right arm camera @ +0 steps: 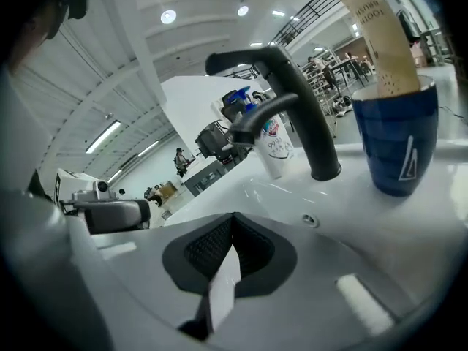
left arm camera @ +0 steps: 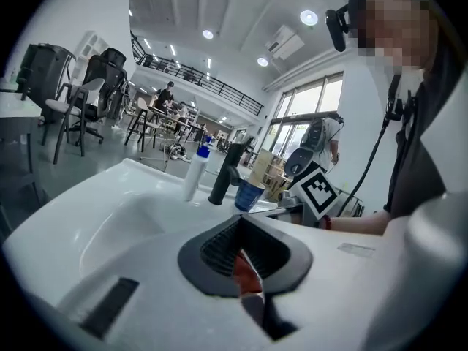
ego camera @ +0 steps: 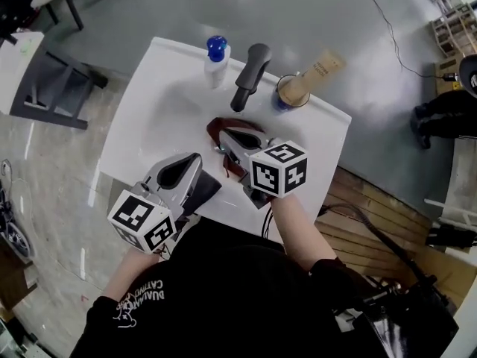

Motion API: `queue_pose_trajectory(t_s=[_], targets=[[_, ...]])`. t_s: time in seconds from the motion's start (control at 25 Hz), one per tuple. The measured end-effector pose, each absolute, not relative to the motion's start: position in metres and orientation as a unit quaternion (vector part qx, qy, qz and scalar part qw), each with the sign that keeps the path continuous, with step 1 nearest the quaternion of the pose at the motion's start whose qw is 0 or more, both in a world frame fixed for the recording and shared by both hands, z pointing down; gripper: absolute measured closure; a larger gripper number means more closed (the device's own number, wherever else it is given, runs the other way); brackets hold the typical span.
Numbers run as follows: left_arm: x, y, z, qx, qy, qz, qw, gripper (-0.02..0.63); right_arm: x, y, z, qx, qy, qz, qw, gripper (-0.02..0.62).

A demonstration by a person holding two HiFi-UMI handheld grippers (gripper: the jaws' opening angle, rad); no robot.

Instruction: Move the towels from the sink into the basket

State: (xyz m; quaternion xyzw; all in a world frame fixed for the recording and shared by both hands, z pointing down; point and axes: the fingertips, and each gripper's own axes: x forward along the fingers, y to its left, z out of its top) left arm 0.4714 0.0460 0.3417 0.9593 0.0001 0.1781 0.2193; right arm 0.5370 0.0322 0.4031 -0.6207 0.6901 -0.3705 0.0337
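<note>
A dark red towel (ego camera: 223,125) lies in the basin of the white sink (ego camera: 141,103), partly hidden under my right gripper. My right gripper (ego camera: 226,136) hangs just over it with its jaws shut and nothing between them. In the right gripper view only white basin shows behind the closed pads (right arm camera: 234,219). My left gripper (ego camera: 197,159) is over the sink's near edge, left of the towel, also shut. A patch of red towel (left arm camera: 245,269) shows through the slot below its pads (left arm camera: 241,221). No basket is in view.
A black faucet (ego camera: 250,77) stands at the back of the sink. Left of it is a white bottle with a blue cap (ego camera: 216,60). Right of it is a blue cup (ego camera: 291,92) holding a toothpaste tube. Chairs and a grey floor lie beyond.
</note>
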Motion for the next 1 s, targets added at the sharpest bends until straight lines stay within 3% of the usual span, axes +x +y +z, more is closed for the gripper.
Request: queue_pose_trajectory(t_s=[0.2,0.32,0.56,1.0], targets=[[0.473,0.052,0.359,0.952,0.011,0.209,0.222,0.603,0.547,0.035,0.443,-0.619,0.687,-0.381,0.001,0.582],[0.471,0.051,0.365,0.951,0.008,0.218,0.220,0.603,0.550,0.038,0.464,-0.615,0.682,-0.396,-0.019,0.444],[0.463,0.051,0.367,0.951,-0.003,0.223,0.215,0.603,0.574,0.051,0.494,-0.675,0.629,-0.369,-0.111,0.388],[0.446,0.055,0.362,0.952,-0.029,0.216,0.216,0.603,0.580,0.060,0.535,-0.686,0.578,-0.339,-0.286,0.404]])
